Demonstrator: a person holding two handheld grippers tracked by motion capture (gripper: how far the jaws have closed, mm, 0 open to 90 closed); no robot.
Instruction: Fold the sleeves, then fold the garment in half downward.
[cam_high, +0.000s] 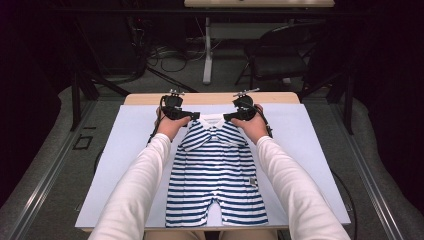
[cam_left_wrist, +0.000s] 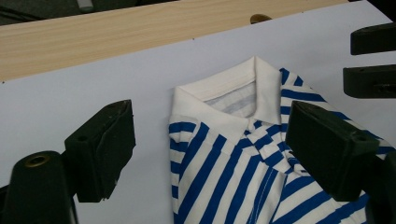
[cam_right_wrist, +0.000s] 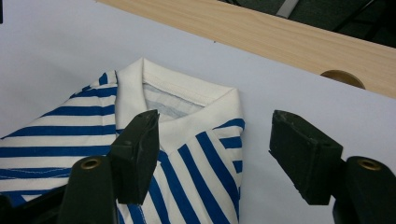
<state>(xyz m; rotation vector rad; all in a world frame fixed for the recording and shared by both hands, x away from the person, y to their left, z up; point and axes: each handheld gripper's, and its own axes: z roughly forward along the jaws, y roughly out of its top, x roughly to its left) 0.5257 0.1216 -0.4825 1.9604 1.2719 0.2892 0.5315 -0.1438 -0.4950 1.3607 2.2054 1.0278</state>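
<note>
A blue-and-white striped baby romper (cam_high: 215, 175) lies flat on the white sheet (cam_high: 125, 150), legs toward the person and white collar (cam_high: 212, 119) at the far end. My left gripper (cam_high: 191, 116) hovers open at the garment's left shoulder. In the left gripper view its jaws (cam_left_wrist: 210, 125) straddle the collar (cam_left_wrist: 219, 100) and striped shoulder without touching the cloth. My right gripper (cam_high: 231, 117) is open at the right shoulder. In the right gripper view one jaw of it (cam_right_wrist: 217, 123) sits over the collar (cam_right_wrist: 187, 93) and the other over bare sheet.
The sheet covers a light wooden table (cam_high: 210, 98) whose far edge has a round hole (cam_right_wrist: 343, 77). Beyond it stand a black chair (cam_high: 277, 55), a white table leg (cam_high: 207, 55) and floor cables. The right gripper's jaws (cam_left_wrist: 373, 60) appear in the left gripper view.
</note>
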